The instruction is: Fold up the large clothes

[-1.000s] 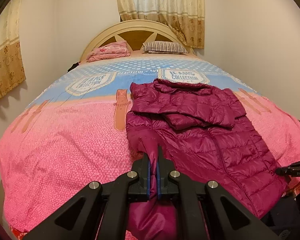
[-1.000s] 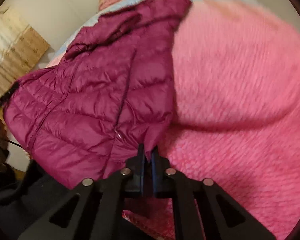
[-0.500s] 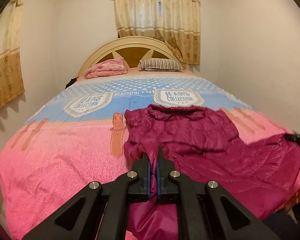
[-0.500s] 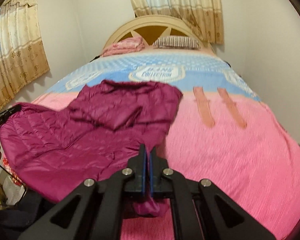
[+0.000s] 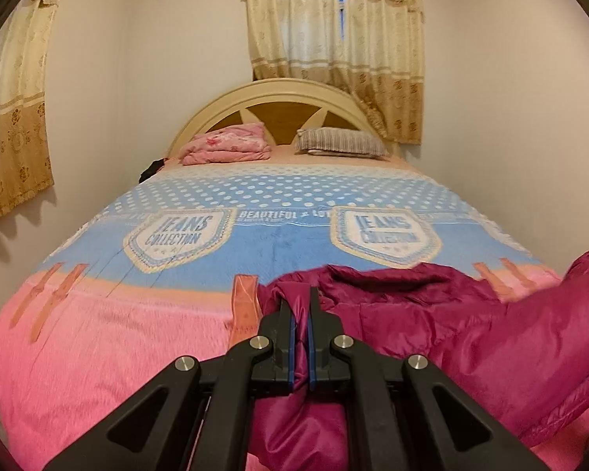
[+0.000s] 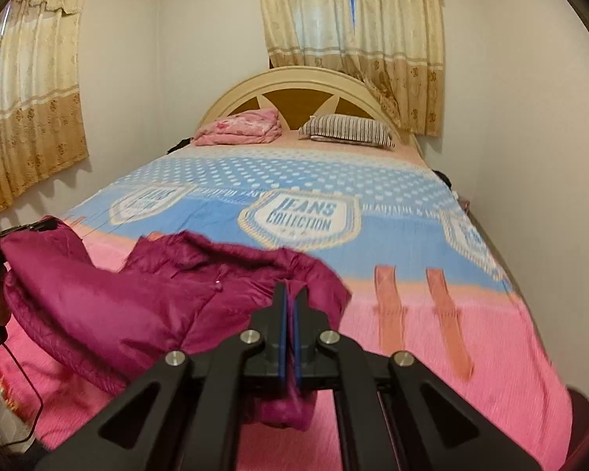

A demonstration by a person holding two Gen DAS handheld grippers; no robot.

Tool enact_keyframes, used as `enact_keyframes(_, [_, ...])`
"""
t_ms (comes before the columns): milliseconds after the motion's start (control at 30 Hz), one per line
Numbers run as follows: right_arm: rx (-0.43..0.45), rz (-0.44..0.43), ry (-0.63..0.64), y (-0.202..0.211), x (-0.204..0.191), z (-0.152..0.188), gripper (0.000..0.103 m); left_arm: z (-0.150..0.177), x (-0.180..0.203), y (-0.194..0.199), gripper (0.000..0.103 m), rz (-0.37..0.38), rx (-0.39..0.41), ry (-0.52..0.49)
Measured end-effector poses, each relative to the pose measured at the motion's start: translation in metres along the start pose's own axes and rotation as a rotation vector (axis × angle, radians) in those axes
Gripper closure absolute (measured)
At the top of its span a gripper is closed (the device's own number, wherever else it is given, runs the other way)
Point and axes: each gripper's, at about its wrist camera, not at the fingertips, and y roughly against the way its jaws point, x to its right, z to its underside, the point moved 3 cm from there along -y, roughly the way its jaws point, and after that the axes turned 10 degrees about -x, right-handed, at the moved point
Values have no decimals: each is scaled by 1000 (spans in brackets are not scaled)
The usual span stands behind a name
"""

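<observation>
Left gripper (image 5: 301,316): jaws nearly closed, a fold of the jacket (image 5: 471,337) pinched between the blue pads.
Right gripper (image 6: 289,306): jaws nearly closed, pinching another edge of the jacket (image 6: 145,298), a bit of fabric hanging below the fingers.
Jacket: magenta, puffy, bunched and lifted between both grippers over the pink foot end of the bed (image 5: 98,345).
Pink folded blanket (image 5: 227,145): at the head of the bed, left side.
Striped pillow (image 5: 339,142): at the head of the bed, beside the blanket.
Headboard (image 5: 278,94): behind both.
</observation>
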Motion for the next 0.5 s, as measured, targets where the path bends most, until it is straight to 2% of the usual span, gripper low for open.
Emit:
enact_keyframes(167, [-27, 51, -16, -61, 14, -29, 100, -17, 0, -78, 97, -103, -35, -5])
enact_keyframes(267, [-68, 61, -42, -102, 24, -36, 100, -20, -2, -125, 93, -153, -106, 5])
enact_keyframes(333, [-91, 56, -77, -126, 33, -37, 100, -22, -7, -140, 89, -156, -123, 44])
enact_keyframes(367, [-106, 62, -83, -139, 37, -36, 100, -24, -11, -143, 81, -165, -112, 72])
enact_keyframes(400, [-115, 74, -85, -151, 40, -35, 100, -27, -15, -144, 57, -188, -95, 94])
enact_keyframes(433, [-124, 78, -90, -160, 42, -34, 100, -29, -21, -142, 38, -238, -70, 117])
enact_keyframes(467, [-135, 74, -99, -167, 45, -33, 100, -34, -28, -137, 7, -301, -18, 154])
enact_keyframes(500, [-148, 71, -114, -176, 47, -33, 99, -34, -31, -132, 3, -319, 33, 170])
